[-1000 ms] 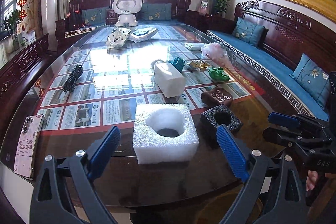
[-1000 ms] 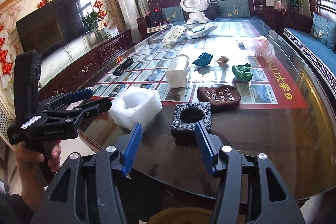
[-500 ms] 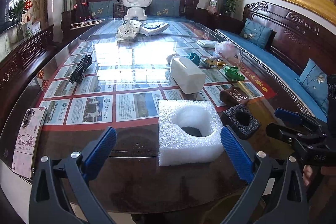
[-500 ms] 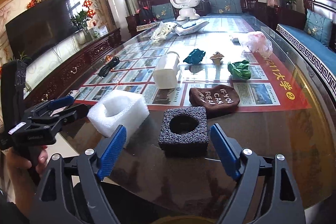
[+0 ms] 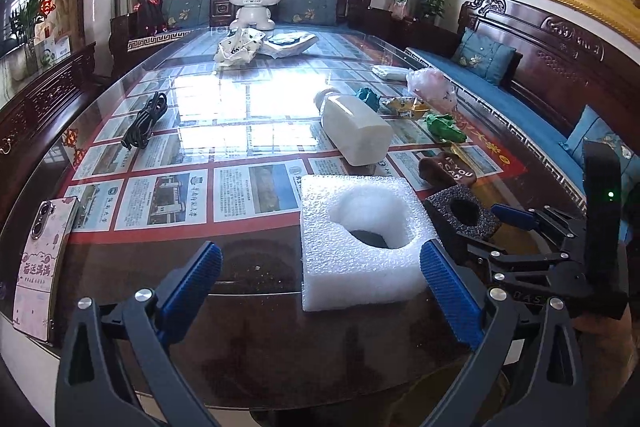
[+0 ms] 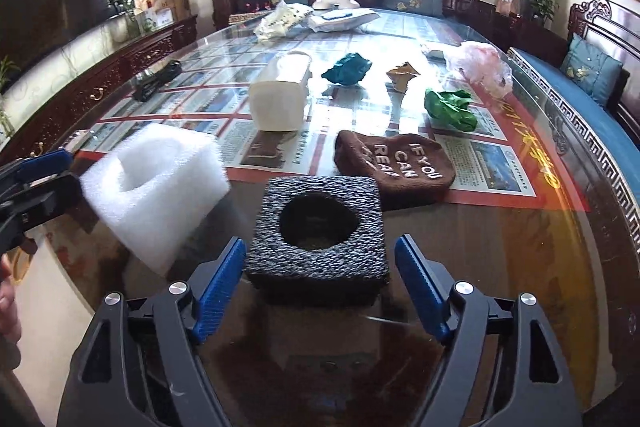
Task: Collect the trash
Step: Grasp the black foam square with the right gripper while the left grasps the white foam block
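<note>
A white foam block (image 5: 360, 247) with a round hollow lies near the front edge of the glass table (image 5: 248, 347); it also shows in the right wrist view (image 6: 156, 195). My left gripper (image 5: 324, 279) is open, its right pad close to the block's front right corner. A black foam block (image 6: 320, 231) with a round hole sits just right of the white one, also in the left wrist view (image 5: 464, 215). My right gripper (image 6: 320, 283) is open, its blue pads either side of the black block's near end, not touching.
Farther on lie a white plastic bottle (image 6: 280, 99), a brown cloth (image 6: 396, 167), green (image 6: 450, 109) and teal (image 6: 348, 67) crumpled wrappers, a gold wrapper (image 6: 402, 73) and a pink bag (image 6: 480, 65). A phone (image 5: 44, 263) lies at the left edge; a black cable (image 5: 146, 121) beyond it.
Both grippers have moved forward and lower toward the foam blocks. The white block has shifted rightward in the left view. The right jaws have opened wider and now flank the black block.
</note>
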A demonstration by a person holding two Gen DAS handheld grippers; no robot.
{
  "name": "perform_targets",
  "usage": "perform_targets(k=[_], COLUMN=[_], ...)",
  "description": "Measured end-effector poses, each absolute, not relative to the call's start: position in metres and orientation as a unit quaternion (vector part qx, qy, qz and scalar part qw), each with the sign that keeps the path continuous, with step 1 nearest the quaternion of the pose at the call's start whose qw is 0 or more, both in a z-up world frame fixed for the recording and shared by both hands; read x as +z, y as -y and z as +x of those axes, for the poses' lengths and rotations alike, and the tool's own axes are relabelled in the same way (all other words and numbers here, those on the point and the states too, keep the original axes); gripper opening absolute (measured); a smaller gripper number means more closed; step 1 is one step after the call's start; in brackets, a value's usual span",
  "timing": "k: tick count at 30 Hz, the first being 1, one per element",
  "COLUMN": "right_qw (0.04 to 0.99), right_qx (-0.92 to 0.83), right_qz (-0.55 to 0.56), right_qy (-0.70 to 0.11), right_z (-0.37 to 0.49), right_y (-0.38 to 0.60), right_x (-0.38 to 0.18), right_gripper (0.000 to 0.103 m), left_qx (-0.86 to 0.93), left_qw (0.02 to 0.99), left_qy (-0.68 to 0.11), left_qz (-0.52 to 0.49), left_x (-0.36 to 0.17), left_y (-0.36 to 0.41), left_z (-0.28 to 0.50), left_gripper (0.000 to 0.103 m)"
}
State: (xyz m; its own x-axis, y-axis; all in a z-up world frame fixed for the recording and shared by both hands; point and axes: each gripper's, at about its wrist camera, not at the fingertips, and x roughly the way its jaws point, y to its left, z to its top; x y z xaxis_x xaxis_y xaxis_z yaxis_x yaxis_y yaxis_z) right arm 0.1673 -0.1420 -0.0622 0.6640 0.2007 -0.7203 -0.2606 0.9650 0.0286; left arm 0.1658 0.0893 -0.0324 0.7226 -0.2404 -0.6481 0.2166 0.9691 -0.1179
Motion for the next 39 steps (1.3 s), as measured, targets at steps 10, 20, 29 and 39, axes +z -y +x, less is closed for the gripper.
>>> perform_targets(k=[10,20,29,39], right_qw=[0.909,0.917,0.918,0.916], right_qx=[0.121,0.129,0.123,0.132], right_qz=[-0.009,0.000,0.008,0.014], right_qy=[-0.399,-0.378,-0.377,-0.379], right_z=[0.170,0.155,0.148,0.144], right_y=[0.152,0.161,0.175,0.177], right_x=[-0.068,-0.049,-0.046,-0.046], right_gripper=[0.064,0.064,0.064,0.064], left_qx=[-0.125,-0.143,-0.095,-0.084], left_qw=[0.926,0.922,0.926,0.926], left_qy=[-0.357,-0.360,-0.362,-0.368], left_qz=[-0.007,0.001,0.046,0.030], left_x=[-0.038,-0.042,-0.054,-0.062], left_y=[-0.084,-0.066,-0.040,-0.042], left_z=[0.165,0.164,0.173,0.186], left_gripper=[0.099,0.099,0.099,0.099])
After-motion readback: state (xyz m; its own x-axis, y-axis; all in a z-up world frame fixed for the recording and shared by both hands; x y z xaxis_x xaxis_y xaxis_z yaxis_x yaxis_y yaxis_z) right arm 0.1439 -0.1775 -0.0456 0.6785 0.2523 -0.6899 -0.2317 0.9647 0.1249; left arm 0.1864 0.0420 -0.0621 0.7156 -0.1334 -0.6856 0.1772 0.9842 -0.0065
